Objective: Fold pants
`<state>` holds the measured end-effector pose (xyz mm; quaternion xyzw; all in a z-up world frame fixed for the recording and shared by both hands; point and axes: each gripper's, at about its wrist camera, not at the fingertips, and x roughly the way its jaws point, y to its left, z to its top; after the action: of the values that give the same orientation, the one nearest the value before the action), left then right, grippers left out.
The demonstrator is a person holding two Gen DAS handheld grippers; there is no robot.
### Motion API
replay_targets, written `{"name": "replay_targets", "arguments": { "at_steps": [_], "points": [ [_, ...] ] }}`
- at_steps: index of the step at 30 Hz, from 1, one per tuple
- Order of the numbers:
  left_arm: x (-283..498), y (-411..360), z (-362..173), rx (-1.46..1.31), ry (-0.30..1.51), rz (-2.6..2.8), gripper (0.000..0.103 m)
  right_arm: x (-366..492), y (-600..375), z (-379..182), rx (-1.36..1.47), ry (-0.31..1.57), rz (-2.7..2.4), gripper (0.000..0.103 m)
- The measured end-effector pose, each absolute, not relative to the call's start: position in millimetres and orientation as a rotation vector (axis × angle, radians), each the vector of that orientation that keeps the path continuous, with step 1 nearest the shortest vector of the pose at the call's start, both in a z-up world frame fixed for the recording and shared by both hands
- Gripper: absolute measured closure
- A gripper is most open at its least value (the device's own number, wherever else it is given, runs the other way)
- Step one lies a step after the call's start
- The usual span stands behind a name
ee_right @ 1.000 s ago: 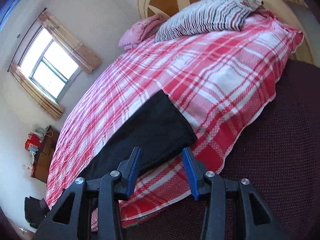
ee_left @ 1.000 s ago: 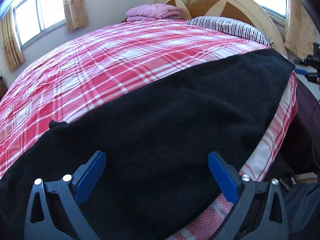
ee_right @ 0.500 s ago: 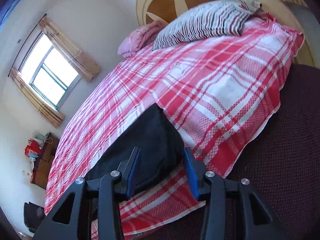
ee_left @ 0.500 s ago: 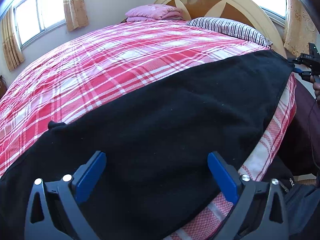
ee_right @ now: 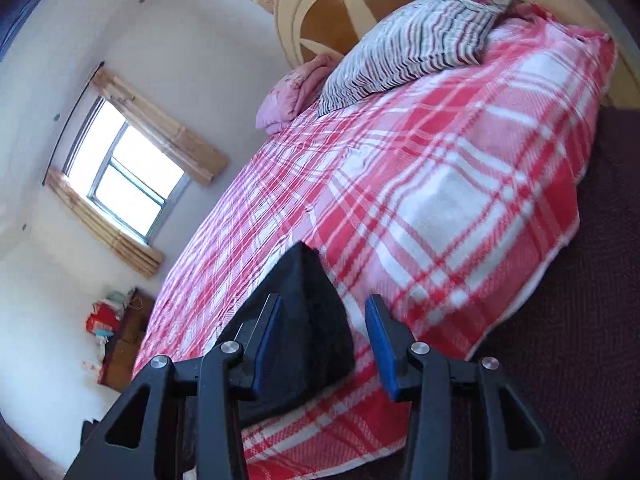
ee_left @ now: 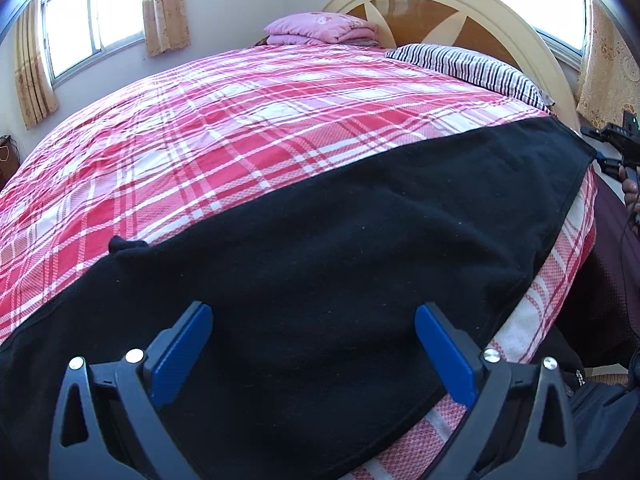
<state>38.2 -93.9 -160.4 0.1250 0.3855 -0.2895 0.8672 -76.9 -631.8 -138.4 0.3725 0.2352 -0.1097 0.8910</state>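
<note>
Black pants lie flat along the near edge of a bed with a red and white plaid cover. My left gripper is open wide, just above the middle of the pants. In the right wrist view the pants' end lies between and just beyond my right gripper, whose jaws stand apart at the hem. The right gripper also shows at the far right of the left wrist view, beside the pants' far corner.
A striped pillow and a folded pink blanket lie at the wooden headboard. Windows with curtains are behind. A dark maroon rug covers the floor beside the bed. A low cabinet with clutter stands by the wall.
My right gripper has moved in toward the pants' end, which now sits between its fingers. The left gripper has stayed still and open.
</note>
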Motion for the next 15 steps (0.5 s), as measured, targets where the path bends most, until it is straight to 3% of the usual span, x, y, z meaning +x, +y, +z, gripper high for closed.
{"name": "replay_targets", "arguments": {
  "at_steps": [7,15],
  "points": [
    [37,-93,-160,0.263,0.804,-0.591,0.000,-30,-643,-138,0.720,0.715,-0.110,0.058],
    [37,-90,-163,0.255,0.805,-0.566,0.000,-34,-665,-151,0.852,0.673,0.037,0.059]
  ]
}}
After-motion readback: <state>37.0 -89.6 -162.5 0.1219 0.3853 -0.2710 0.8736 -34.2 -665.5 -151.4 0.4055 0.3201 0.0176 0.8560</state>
